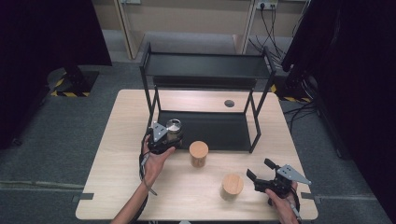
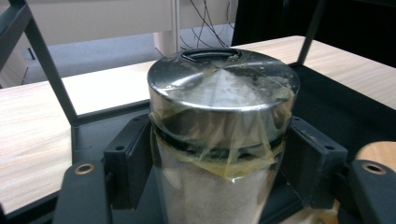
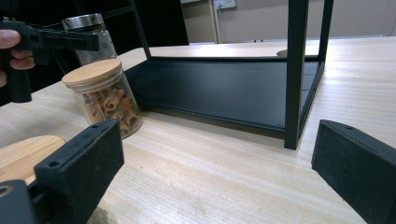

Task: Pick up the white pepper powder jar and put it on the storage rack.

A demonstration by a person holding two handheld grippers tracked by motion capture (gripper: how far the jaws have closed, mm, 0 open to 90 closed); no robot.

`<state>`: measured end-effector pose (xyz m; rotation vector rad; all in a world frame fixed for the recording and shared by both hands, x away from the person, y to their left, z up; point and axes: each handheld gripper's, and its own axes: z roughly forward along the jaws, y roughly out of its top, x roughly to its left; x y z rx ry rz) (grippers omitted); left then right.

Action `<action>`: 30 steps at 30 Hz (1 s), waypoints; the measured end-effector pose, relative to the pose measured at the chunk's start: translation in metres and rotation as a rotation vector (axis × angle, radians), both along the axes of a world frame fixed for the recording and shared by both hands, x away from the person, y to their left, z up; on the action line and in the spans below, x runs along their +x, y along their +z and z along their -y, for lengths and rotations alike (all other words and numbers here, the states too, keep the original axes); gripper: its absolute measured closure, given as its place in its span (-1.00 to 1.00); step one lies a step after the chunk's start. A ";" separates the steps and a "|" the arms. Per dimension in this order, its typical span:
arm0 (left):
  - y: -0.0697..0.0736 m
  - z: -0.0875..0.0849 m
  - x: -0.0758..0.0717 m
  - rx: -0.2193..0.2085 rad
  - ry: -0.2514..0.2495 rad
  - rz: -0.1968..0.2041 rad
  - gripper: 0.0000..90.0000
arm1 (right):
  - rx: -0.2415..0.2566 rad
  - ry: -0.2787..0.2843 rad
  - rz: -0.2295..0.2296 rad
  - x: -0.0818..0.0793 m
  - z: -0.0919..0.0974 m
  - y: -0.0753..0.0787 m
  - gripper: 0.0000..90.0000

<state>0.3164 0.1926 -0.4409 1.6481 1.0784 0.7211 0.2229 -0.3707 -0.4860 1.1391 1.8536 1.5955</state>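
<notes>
A pale wooden table (image 1: pixel 126 154) stands on grey carpet, with a black two-tier metal rack (image 1: pixel 205 84) set on its far half and cables trailing by the wall behind.

The left gripper (image 1: pixel 169 135) is clamped on a glass jar with a steel lid (image 1: pixel 173 126), holding it at the rack's near left corner, beside the lower shelf's front edge. The right gripper (image 1: pixel 259 171) rests near the table's near right edge with its jaws wide apart and nothing between them.

The jar looks fairly heavy for its size: the left gripper view shows it packed with a pale granular filling. Glass is stiff, smooth and breakable, so it could slip or crack if knocked against the rack's posts. The pads (image 2: pixel 128 158) grip the glass body just under the lid (image 2: pixel 223 77), a sensible place, since the lid's rim gives a stop against sliding.

That close view also reveals clear film wrapped over the lid and neck, and a loop handle on top. The right gripper view shows what fills the nearer wooden-lidded jar (image 3: pixel 103 95): curled brown pieces. The high view alone gives the layout: that jar (image 1: pixel 199 153) mid-table, a second wooden-lidded jar (image 1: pixel 231 186) nearer, just left of the right gripper.
</notes>
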 end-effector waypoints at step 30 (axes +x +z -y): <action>-0.016 0.017 0.019 0.011 0.059 -0.011 -0.32 | 0.003 0.001 -0.002 0.001 0.002 -0.001 -0.94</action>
